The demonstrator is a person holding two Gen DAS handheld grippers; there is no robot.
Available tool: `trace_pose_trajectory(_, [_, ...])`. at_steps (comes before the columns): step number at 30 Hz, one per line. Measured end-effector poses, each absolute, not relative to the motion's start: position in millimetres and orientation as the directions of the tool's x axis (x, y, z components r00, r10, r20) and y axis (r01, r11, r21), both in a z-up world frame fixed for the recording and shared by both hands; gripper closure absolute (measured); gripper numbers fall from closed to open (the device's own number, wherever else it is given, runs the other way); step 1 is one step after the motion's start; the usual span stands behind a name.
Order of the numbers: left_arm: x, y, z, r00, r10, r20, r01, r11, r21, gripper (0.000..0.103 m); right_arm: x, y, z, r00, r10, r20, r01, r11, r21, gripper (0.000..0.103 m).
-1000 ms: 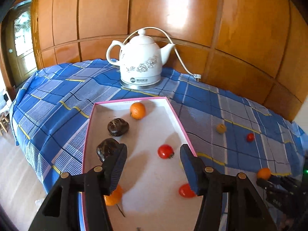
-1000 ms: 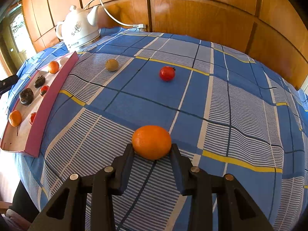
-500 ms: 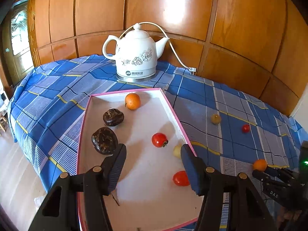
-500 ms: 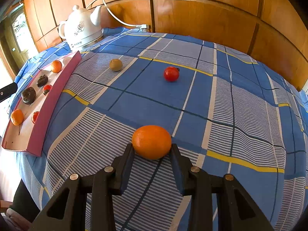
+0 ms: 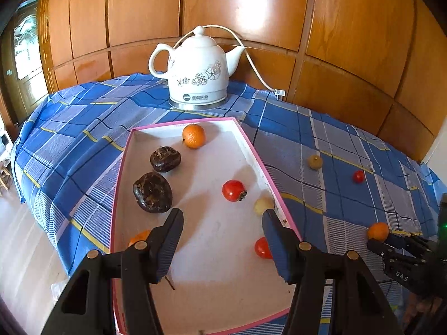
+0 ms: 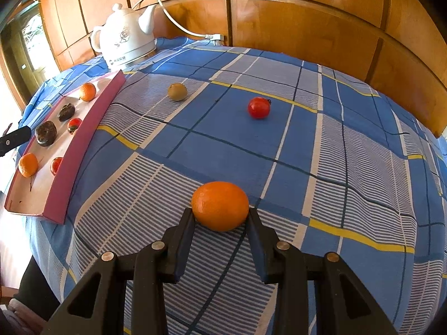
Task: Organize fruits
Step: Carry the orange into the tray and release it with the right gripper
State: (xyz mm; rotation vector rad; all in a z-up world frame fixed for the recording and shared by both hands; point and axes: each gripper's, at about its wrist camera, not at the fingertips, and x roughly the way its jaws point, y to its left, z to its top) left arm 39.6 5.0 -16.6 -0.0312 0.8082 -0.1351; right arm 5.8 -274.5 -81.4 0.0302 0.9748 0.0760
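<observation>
Sorting is well under way: the tray [image 5: 124,167] on the left of the bench [image 6: 279,139] already carries seven pieces. From its left they are two dark fruits [image 5: 152,191], a tangerine [image 5: 193,136] at the far end, another tangerine [image 6: 28,164] near the front edge, two red tomatoes [image 5: 234,190], and a pale fruit [image 5: 262,205] against the right wall. Behind the tray stands a white kettle [image 5: 199,69].

Three fruits are left out on the blue checked cloth to the right of the tray: a brownish-green fruit [image 6: 177,91], a red tomato [image 6: 259,107] further right, and an orange [image 6: 220,206] nearest the front.

The left hand-held gripper [image 5: 222,234] hangs above the tray with its jaws well apart and nothing between them. The right hand-held gripper [image 6: 220,222] has both pads pressed against the sides of the orange, gripping it; I cannot tell whether the fruit rests on the cloth or is just off it. By my reading, carrying this orange across to the tray comes next, then the two fruits beyond it.
</observation>
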Motion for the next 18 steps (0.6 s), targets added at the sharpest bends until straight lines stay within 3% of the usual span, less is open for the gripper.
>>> trace_pose_trajectory(6, [39.2, 20.1, -16.1, 0.694, -0.106, -0.712, 0.069, 0.994, -0.080, 0.043, 4.7, -264.8, -64.0, 0.585, 0.145, -0.798, -0.094, 0.989, 0.111, 0.070])
trace_pose_trajectory(9, [38.9, 29.1, -15.8, 0.701, -0.088, -0.708, 0.043, 0.996, -0.081, 0.043, 5.7, -254.8, -53.5, 0.598, 0.166, -0.784, -0.127, 0.985, 0.112, 0.090])
trace_pose_trajectory(13, [39.9, 41.7, -17.0, 0.698, -0.074, -0.713, 0.006, 0.995, -0.097, 0.043, 12.0, -241.4, -50.8, 0.597, 0.145, -0.789, -0.151, 0.986, 0.066, 0.090])
trace_pose_trajectory(15, [39.4, 44.6, -16.4, 0.700, -0.073, -0.711, 0.002, 0.995, -0.101, 0.043, 14.6, -246.5, -56.5, 0.582, 0.175, -0.794, -0.140, 0.984, 0.114, 0.090])
trace_pose_trajectory(17, [38.9, 45.8, -15.8, 0.703, -0.073, -0.707, 0.000, 0.995, -0.103, 0.043, 14.9, -251.7, -60.5, 0.573, 0.194, -0.796, -0.124, 0.981, 0.150, 0.084])
trace_pose_trajectory(18, [39.0, 45.8, -15.7, 0.703, -0.074, -0.707, -0.001, 0.994, -0.105, 0.043, 15.1, -253.2, -61.3, 0.575, 0.192, -0.796, -0.117, 0.981, 0.152, 0.074])
